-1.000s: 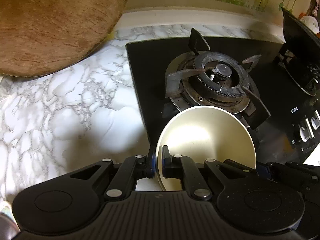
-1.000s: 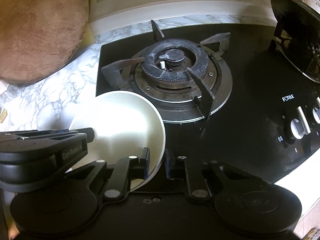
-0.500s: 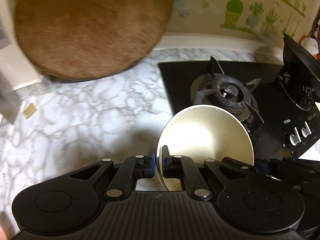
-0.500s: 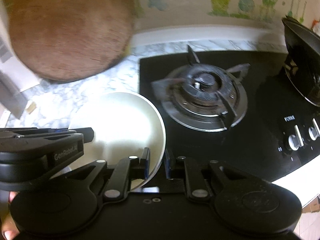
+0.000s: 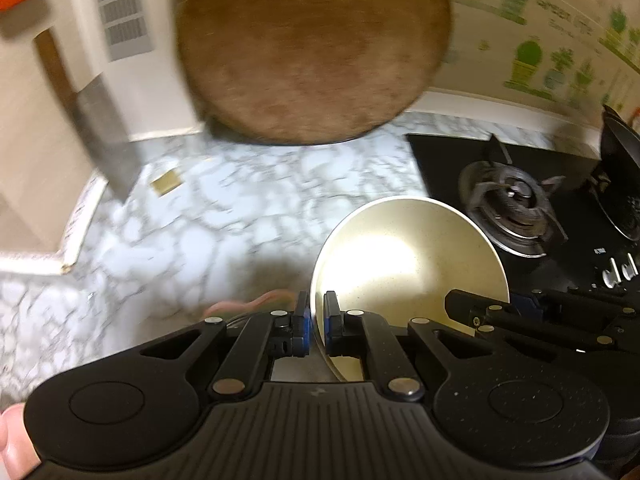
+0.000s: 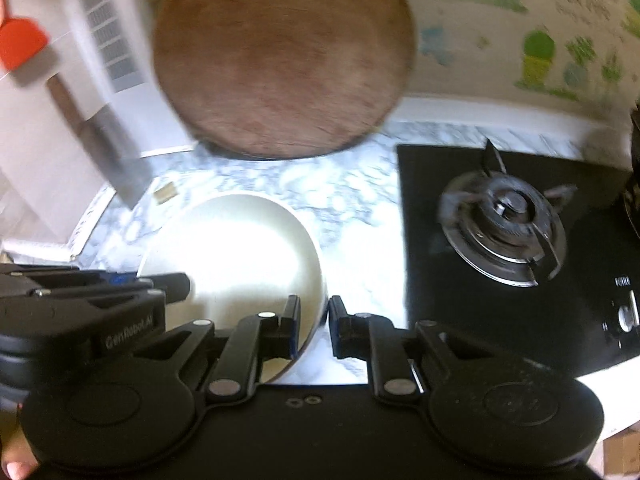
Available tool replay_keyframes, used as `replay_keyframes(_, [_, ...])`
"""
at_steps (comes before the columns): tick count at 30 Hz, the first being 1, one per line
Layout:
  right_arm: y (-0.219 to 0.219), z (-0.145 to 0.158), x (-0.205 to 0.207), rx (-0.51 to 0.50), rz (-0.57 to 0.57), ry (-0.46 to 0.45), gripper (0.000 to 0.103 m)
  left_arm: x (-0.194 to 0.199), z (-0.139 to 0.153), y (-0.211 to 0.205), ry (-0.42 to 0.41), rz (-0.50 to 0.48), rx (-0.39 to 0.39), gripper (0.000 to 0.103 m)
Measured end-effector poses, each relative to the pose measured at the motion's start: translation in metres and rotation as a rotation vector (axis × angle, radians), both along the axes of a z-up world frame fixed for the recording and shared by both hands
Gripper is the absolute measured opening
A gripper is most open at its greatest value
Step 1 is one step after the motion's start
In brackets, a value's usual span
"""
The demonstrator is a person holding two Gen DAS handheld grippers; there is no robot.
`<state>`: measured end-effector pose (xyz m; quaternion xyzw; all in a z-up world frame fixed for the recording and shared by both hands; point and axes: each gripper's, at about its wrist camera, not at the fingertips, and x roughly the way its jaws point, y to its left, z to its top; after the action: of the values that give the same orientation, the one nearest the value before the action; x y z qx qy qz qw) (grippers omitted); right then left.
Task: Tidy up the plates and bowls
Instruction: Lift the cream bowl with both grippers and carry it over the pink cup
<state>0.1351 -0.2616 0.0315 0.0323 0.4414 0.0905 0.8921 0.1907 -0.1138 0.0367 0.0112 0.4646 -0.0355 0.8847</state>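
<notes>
1. Bowl (image 5: 408, 264) hangs over the marble counter (image 5: 200, 216), just left of the stove (image 6: 504, 216).
2. I have my left gripper (image 5: 316, 322) pinched on its near rim.
3. My right gripper (image 6: 314, 320) is clamped on the opposite rim.

We see a cream bowl (image 5: 408, 264), a white-grey marbled desk (image 5: 224, 216), a brown round board (image 5: 312, 48) and a black hob (image 6: 500, 320).

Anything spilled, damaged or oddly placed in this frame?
Nothing spilled or broken. The cream bowl is tilted, its rim clamped on opposite sides by the left gripper and right gripper. A cleaver hangs over the marble counter. Both views are blurred.
</notes>
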Motion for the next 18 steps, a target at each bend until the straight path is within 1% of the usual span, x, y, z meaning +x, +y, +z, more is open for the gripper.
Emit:
replay_keyframes(5, [0.032, -0.002, -0.003, 0.005, 0.058, 0.015, 0.015, -0.013, -0.005, 0.035, 0.027, 0.048, -0.003, 0.006])
replay_keyframes(9, [0.056, -0.009, -0.005, 0.000, 0.103, 0.039, 0.015, -0.019, -0.012, 0.056, 0.054, 0.088, -0.003, 0.006])
replay_keyframes(14, [0.076, -0.020, -0.007, -0.009, 0.136, 0.073, 0.015, -0.021, -0.024, 0.069, 0.090, 0.110, 0.012, 0.005])
replay_keyframes(18, [0.086, -0.030, -0.003, -0.015, 0.140, 0.105, 0.015, -0.017, -0.037, 0.076, 0.127, 0.126, -0.003, 0.005])
